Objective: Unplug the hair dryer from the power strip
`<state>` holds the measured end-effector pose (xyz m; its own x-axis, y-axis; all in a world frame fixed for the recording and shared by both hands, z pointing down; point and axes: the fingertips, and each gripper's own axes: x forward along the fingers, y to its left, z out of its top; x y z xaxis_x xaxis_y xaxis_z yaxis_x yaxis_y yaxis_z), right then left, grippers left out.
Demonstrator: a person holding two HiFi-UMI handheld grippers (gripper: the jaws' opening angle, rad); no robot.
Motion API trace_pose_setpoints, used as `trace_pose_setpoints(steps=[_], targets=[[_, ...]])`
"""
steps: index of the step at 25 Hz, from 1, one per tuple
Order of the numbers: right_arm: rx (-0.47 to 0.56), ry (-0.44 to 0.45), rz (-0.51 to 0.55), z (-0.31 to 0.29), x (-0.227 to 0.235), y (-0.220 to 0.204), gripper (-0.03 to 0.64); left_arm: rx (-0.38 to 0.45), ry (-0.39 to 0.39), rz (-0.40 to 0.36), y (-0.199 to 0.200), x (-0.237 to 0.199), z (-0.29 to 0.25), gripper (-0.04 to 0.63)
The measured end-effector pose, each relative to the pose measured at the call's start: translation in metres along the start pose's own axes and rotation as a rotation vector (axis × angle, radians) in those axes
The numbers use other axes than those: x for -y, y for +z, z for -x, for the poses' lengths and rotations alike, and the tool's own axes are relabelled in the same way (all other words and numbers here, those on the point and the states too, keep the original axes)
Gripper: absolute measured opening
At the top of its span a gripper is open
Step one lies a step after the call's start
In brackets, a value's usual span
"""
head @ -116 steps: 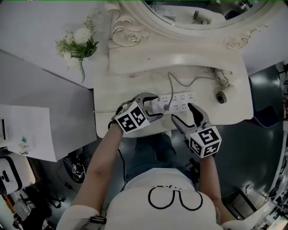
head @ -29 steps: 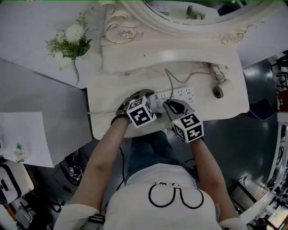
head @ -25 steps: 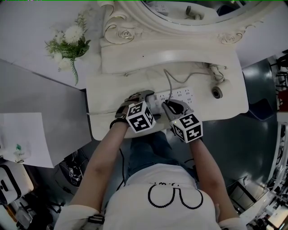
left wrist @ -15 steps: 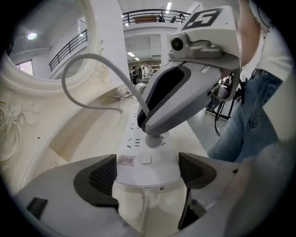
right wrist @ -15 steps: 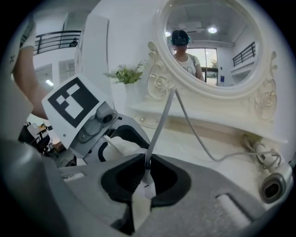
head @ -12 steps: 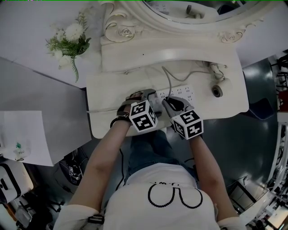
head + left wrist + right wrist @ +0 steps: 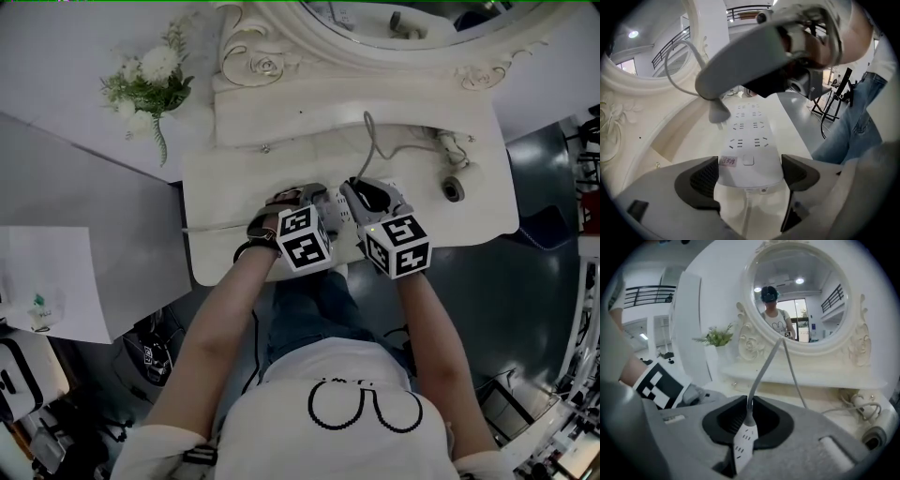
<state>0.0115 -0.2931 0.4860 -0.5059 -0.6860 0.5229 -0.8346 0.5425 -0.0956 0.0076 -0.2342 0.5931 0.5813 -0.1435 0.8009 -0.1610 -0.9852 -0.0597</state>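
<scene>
My right gripper (image 7: 747, 425), clenched on the plug (image 7: 743, 446), has pulled it clear toward twelve o'clock. My left gripper (image 7: 751, 173) clamps the power strip (image 7: 750, 140). Unplugging looks done.

White vanity table (image 7: 234, 197) w/ pwr strip (image 7: 750, 140), hair dryer (image 7: 454, 188) lying on top

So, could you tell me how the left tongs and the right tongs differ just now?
The left tongs stand wide, clamped across the power strip; the right tongs are pinched nearly shut on the slim plug. The left tongs sit low at the strip; the right tongs hold the plug above it. Both grip something.
</scene>
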Motion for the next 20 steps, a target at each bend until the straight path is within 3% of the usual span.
trace_pose_setpoints(steps=[9,20], targets=[[0.023,-0.071,-0.108,0.038,0.052,0.016,0.041,-0.004,-0.005,0.009,-0.001,0.001,0.001,0.416],[-0.086,-0.184,-0.287,0.073,0.109,-0.044,0.043,-0.025,0.008,0.018,0.0,0.001,0.001,0.416]])
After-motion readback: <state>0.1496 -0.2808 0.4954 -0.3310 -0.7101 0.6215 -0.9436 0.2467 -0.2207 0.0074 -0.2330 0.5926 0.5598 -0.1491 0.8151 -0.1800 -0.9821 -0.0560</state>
